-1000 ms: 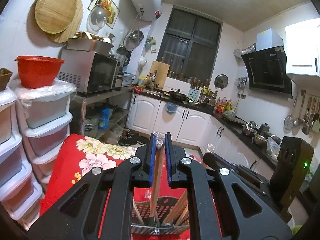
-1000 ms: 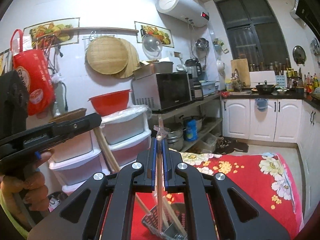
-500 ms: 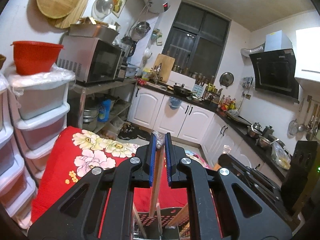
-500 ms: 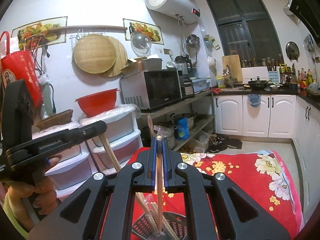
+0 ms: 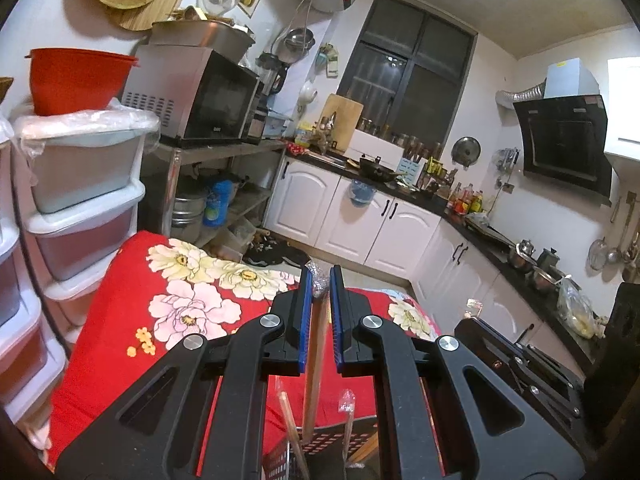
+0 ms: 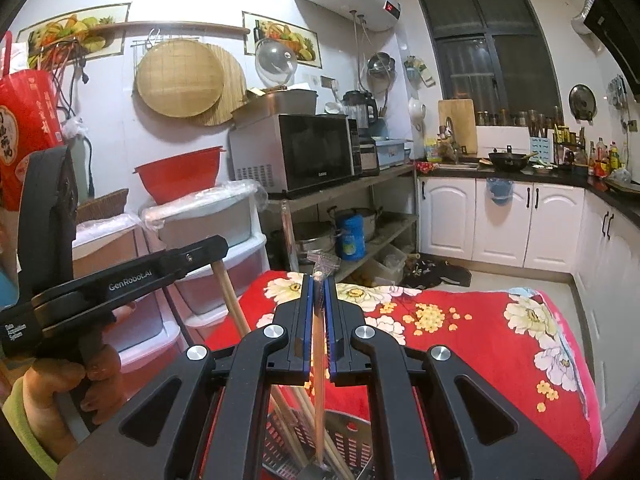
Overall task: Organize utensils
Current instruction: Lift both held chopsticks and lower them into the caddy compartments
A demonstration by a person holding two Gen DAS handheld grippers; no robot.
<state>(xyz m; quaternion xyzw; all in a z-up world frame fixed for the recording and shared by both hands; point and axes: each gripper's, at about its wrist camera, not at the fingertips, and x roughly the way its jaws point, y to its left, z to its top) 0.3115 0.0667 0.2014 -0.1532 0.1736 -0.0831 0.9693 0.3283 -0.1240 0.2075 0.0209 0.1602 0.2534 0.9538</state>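
Lowered since a second ago, both grippers, left gripper (image 5: 318, 312) and right gripper (image 6: 318, 320), stay clamped on chopsticks (image 6: 319, 380) entering the perforated holder (image 6: 348, 436); a crooked release could tip it.

Left gripper (image 5: 319, 286): jaws nearly closed, blue pads clamped on a thin wooden stick, pointing slightly downward. Right gripper (image 6: 319, 280): jaws nearly closed too, pads pinching a thin stick, tilted slightly down. Seen from right wrist view: left hand (image 6: 80, 376) wrapped around the left gripper's handle at far left, fingers curled on the grip, a bit of yellow-green sleeve at the wrist.
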